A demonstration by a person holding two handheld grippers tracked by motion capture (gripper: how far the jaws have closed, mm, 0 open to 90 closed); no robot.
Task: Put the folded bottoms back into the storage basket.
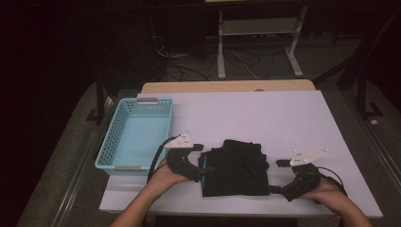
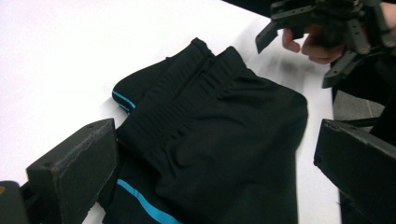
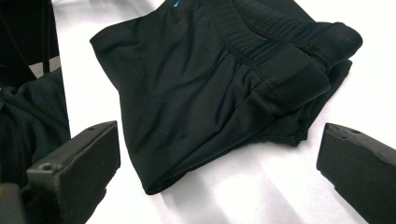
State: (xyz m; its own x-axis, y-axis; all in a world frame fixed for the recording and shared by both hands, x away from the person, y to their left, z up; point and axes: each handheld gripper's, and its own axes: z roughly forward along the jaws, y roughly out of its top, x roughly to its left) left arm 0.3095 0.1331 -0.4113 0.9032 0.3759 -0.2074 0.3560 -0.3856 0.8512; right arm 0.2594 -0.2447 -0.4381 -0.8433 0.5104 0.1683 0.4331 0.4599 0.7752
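A folded pair of black shorts with a thin blue stripe lies on the white table near its front edge. My left gripper is at the shorts' left edge, jaws spread wide. In the left gripper view the shorts lie between and just beyond the open left gripper. My right gripper stands open just off the shorts' right edge. In the right gripper view the shorts lie a little ahead of the right gripper, with nothing held. The right gripper also shows open at the top right of the left gripper view.
A light blue perforated basket sits at the table's left, its inside bare. Behind the shorts stretches open white tabletop. Past the table's far edge are a metal stand and cables on the dark floor.
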